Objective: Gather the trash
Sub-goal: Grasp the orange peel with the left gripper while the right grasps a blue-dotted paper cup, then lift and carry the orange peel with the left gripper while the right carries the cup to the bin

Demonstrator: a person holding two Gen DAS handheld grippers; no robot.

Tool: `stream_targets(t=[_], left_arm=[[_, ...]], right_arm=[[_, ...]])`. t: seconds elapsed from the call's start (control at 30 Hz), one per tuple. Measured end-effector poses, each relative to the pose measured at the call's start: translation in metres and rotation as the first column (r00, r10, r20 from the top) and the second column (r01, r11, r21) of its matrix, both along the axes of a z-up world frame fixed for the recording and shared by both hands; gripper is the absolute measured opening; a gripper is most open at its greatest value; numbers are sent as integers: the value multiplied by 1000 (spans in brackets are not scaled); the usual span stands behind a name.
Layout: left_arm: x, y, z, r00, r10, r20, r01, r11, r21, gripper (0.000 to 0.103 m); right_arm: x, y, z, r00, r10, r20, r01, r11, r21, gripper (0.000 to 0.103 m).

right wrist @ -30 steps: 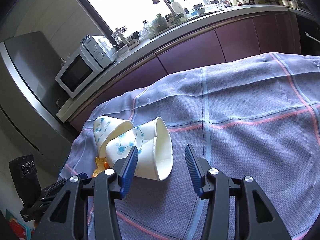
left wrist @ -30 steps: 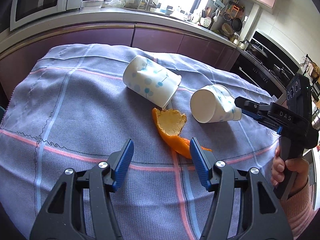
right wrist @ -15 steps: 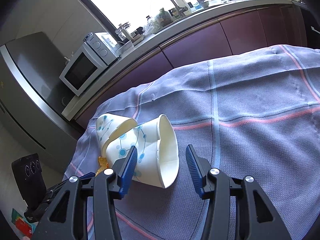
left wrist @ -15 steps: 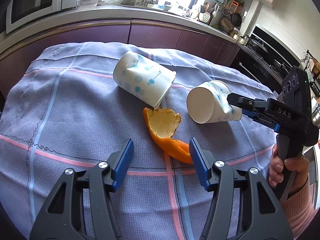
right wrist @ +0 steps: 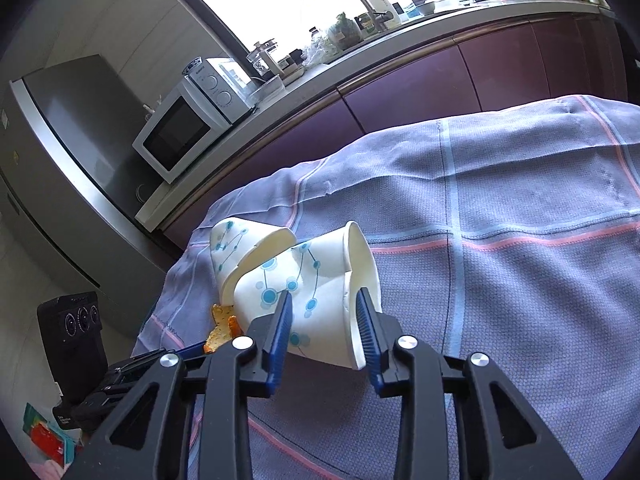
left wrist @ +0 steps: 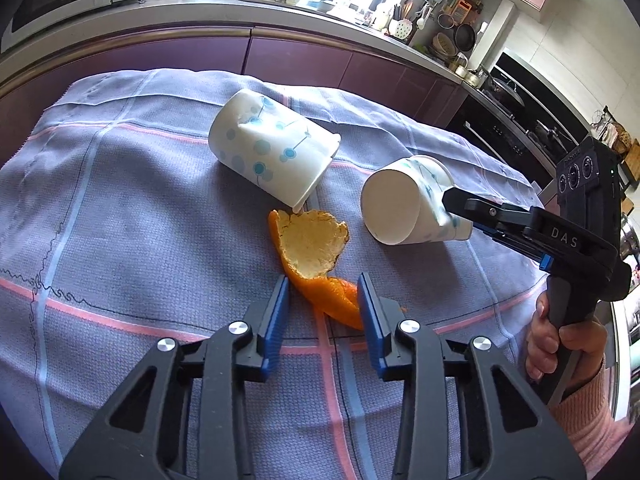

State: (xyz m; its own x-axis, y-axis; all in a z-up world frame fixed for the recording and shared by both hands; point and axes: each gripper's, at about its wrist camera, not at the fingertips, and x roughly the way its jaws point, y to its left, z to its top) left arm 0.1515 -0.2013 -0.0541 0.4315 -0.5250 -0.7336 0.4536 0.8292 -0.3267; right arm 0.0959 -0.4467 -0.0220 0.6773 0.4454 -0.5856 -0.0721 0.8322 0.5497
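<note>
Both jaws have just been closing: right gripper (right wrist: 322, 322) pinches the paper cup (right wrist: 308, 296), whose thin wall may crumple and slip; left gripper (left wrist: 322, 306) straddles the orange peel (left wrist: 316, 252), contact unclear, so the curl may squirt out

Both the left gripper (left wrist: 323, 294) and right gripper (right wrist: 325, 312) point downward (jaws just been closing), each hand-held.

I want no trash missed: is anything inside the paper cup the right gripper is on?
In the left wrist view the nearer cup's open mouth shows only bare white wall. The right gripper has just been closing on it; the deep end stays hidden.
</note>
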Motion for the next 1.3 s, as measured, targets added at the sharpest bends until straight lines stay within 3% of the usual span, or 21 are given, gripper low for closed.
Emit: stream_targets(t=[0.57, 1.3], left_arm=[[-11, 5, 7, 1000, -5, 23, 5, 1000, -10, 15], [-50, 68, 43, 986, 76, 150, -77, 997, 0, 12]], right_arm=[[-22, 20, 25, 996, 43, 82, -42, 999, -20, 3], [-39, 65, 45, 985, 121, 126, -118, 992, -33, 3]])
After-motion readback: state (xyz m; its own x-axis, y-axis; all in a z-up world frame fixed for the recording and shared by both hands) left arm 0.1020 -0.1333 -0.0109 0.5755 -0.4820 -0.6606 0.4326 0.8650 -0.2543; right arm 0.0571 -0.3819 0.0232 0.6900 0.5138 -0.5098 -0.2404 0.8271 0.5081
